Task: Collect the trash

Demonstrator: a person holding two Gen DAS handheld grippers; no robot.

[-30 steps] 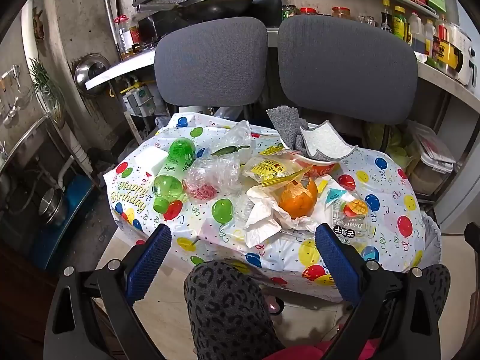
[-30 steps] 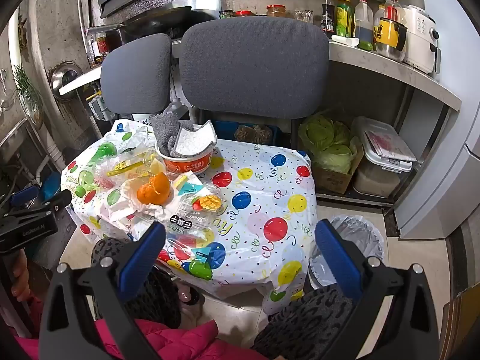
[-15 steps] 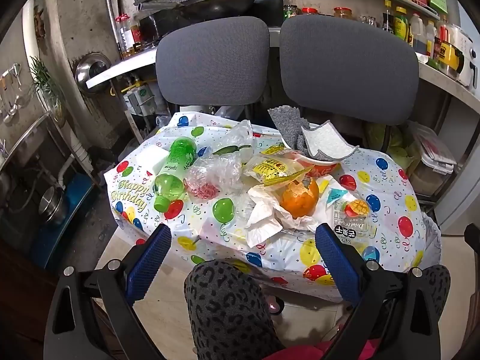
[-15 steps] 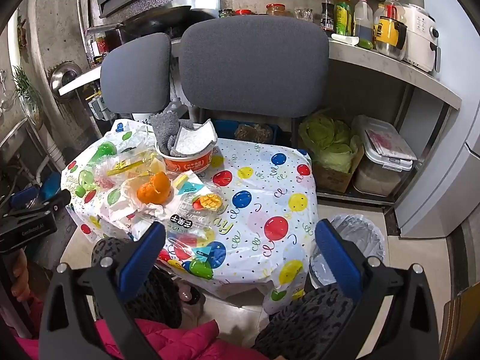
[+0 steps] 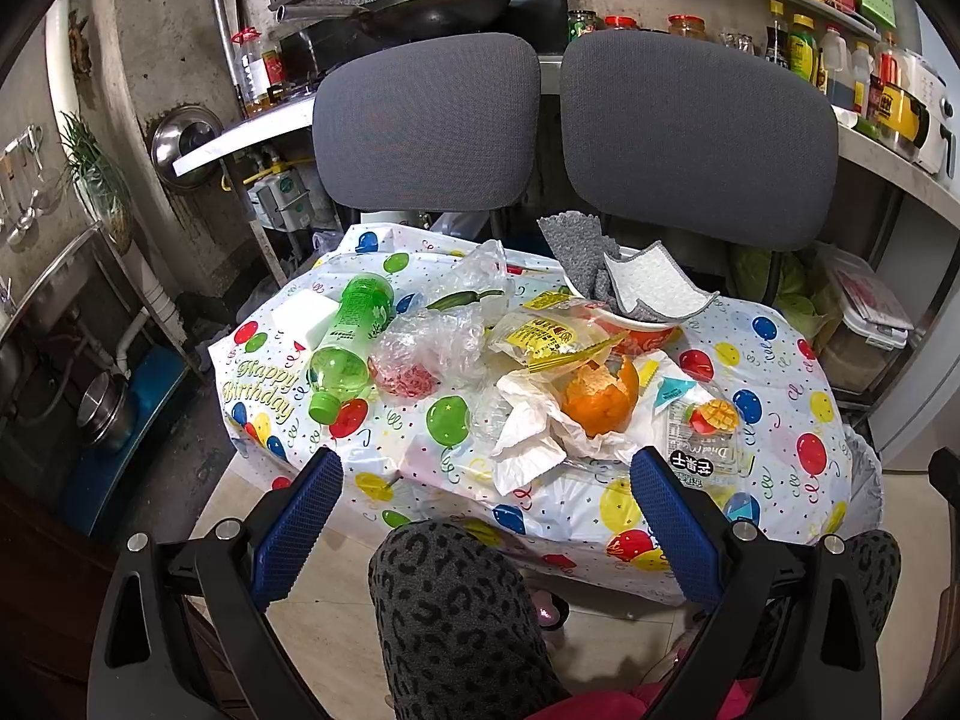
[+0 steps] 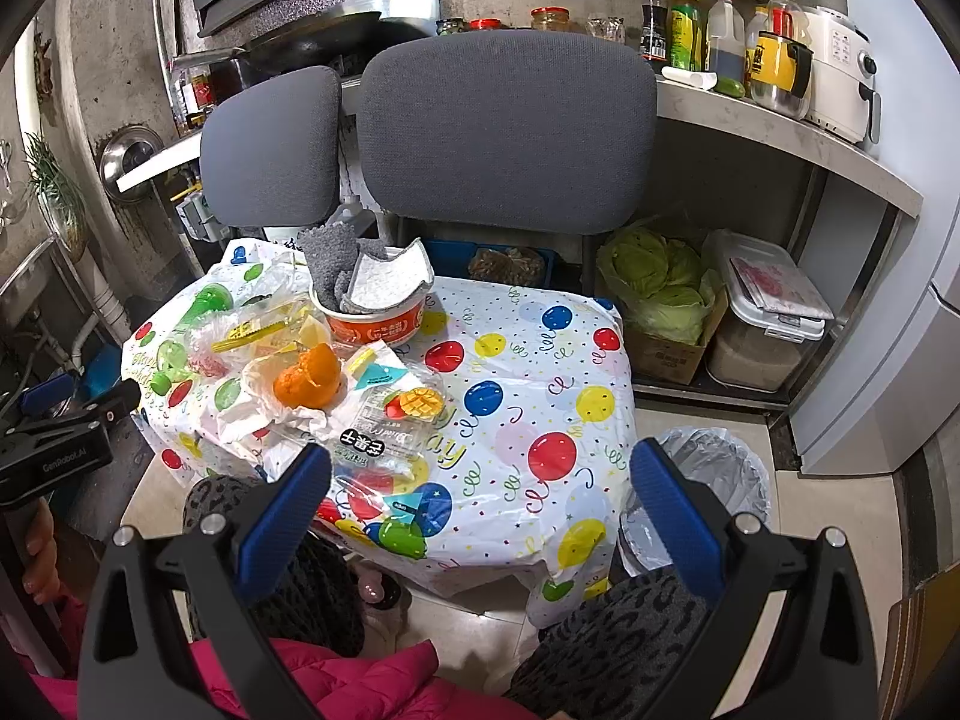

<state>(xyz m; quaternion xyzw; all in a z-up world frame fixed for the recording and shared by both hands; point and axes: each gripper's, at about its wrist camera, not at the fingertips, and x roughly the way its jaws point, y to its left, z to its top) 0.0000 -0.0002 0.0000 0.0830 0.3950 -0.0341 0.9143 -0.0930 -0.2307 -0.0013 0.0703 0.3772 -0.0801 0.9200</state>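
Trash heaped on the surface [image 5: 780,396] at 12 o'clock from the left hand-held gripper [image 5: 486,501], spread wide and holding nothing; green bottle [image 5: 348,342] lying long axis 12-to-6, cap nearest. Right hand-held gripper [image 6: 480,498] equally spread, nearer the mango packet [image 6: 384,426]. Bin [image 6: 708,480] at 1 o'clock, seen only in right view

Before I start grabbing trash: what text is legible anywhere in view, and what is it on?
"Happy Birthday": balloon-print tablecloth.
"芒果干" and "Dried M…", seen upside down: clear mango snack packet.
"GenRobot.AI": side of the left hand-held gripper.
Green bottle, yellow wrapper, orange cup, shelf bottles: print too small to read.
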